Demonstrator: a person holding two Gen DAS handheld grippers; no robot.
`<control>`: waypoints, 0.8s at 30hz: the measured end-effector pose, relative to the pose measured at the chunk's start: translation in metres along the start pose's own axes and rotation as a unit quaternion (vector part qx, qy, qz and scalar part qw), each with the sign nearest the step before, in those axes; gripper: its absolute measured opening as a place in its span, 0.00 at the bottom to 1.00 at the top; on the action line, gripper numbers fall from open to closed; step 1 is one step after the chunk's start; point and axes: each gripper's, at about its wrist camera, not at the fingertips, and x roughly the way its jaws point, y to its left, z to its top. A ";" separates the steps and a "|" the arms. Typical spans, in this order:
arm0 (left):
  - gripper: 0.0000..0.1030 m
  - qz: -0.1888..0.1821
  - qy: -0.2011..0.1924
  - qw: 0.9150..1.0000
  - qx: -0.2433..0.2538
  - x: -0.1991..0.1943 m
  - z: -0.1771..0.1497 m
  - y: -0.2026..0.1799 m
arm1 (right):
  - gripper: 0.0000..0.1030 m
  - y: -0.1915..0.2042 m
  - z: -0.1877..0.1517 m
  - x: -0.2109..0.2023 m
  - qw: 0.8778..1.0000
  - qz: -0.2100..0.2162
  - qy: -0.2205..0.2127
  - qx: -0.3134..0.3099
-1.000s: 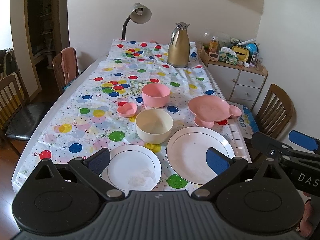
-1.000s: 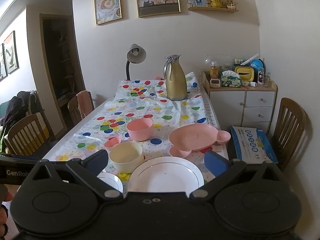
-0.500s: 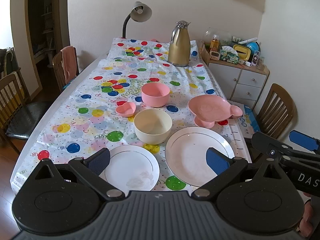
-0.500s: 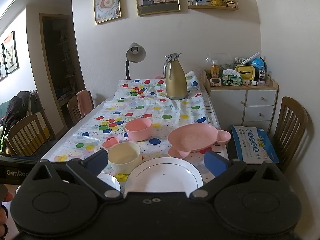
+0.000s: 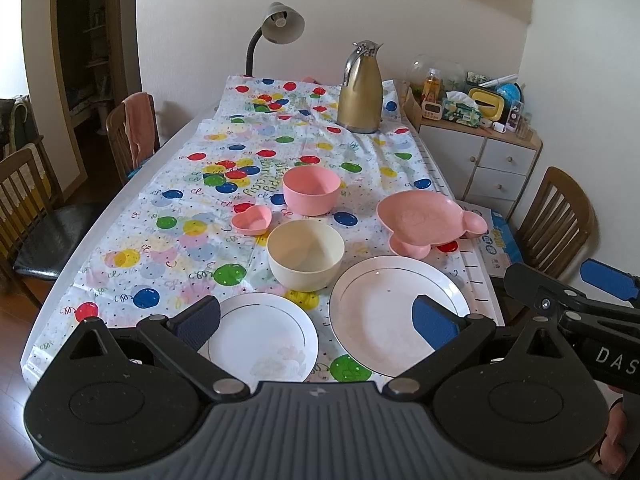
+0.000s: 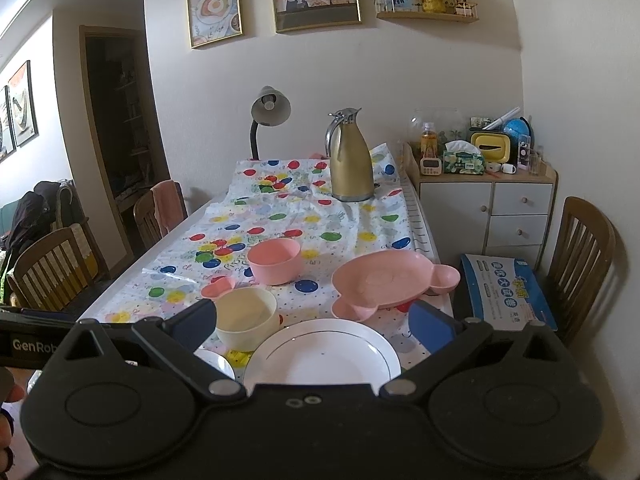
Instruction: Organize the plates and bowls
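Observation:
On the balloon-print tablecloth sit a small white plate [image 5: 266, 338], a large white plate [image 5: 384, 312], a cream bowl [image 5: 306, 255], a pink bowl [image 5: 311, 191], a small pink heart dish [image 5: 252, 220] and a pink bear-shaped plate [image 5: 420, 218]. My left gripper [image 5: 316, 322] is open and empty above the near table edge, over the two white plates. My right gripper [image 6: 314, 326] is open and empty, above the large white plate [image 6: 324, 354]. The cream bowl [image 6: 246, 318], pink bowl [image 6: 274, 260] and bear plate [image 6: 384, 284] lie beyond it.
A gold thermos jug [image 5: 359, 90] and a desk lamp [image 5: 276, 30] stand at the table's far end. Wooden chairs [image 5: 556, 220] flank the table. A cabinet [image 5: 480, 160] with clutter stands at the right. A blue-and-white box [image 6: 504, 290] lies beside the table.
Both grippers have drifted slightly back and up; the dishes sit a little lower in view. Nothing on the table has moved. Both stay open.

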 end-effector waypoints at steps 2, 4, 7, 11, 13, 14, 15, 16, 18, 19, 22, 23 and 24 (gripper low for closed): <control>1.00 0.000 0.001 1.000 0.000 0.001 0.000 0.002 | 1.00 0.000 0.000 0.000 1.000 0.000 0.001 0.000; 1.00 0.001 0.004 1.000 -0.001 0.005 0.003 0.001 | 1.00 -0.001 -0.001 0.004 1.000 0.000 0.003 0.000; 1.00 0.001 0.005 1.000 0.000 0.006 0.002 0.001 | 1.00 -0.002 -0.001 0.006 1.000 0.001 0.005 -0.001; 1.00 0.001 0.008 1.000 0.001 0.009 0.000 -0.002 | 1.00 -0.004 -0.002 0.008 1.000 0.001 0.007 -0.001; 1.00 0.002 0.010 1.000 0.002 0.011 -0.001 -0.007 | 1.00 -0.005 -0.003 0.009 1.000 0.000 0.008 -0.001; 1.00 0.001 0.011 1.000 0.003 0.011 -0.002 -0.007 | 1.00 -0.006 -0.003 0.010 1.000 0.000 0.009 0.000; 1.00 0.000 0.011 1.000 0.004 0.011 -0.002 -0.008 | 1.00 -0.007 -0.003 0.011 1.000 0.000 0.010 -0.001; 1.00 -0.001 0.012 1.000 0.005 0.012 -0.002 -0.009 | 0.99 -0.008 -0.004 0.011 1.000 0.000 0.010 -0.002; 1.00 -0.004 0.014 1.000 0.010 0.014 -0.001 -0.011 | 0.99 -0.008 -0.004 0.011 1.000 0.000 0.009 -0.004; 1.00 -0.008 0.015 1.000 0.010 0.016 -0.001 -0.010 | 0.99 -0.008 -0.004 0.011 1.000 0.000 0.009 -0.004; 1.00 -0.014 0.015 1.000 0.001 0.022 0.003 -0.006 | 0.99 -0.013 -0.004 0.015 1.000 -0.005 0.015 0.000; 1.00 -0.015 0.017 1.000 -0.003 0.026 0.004 -0.004 | 0.99 -0.014 -0.003 0.018 1.000 -0.006 0.018 0.002; 1.00 -0.016 0.020 1.000 -0.006 0.030 0.004 -0.002 | 0.99 -0.016 -0.004 0.020 1.000 -0.008 0.020 0.003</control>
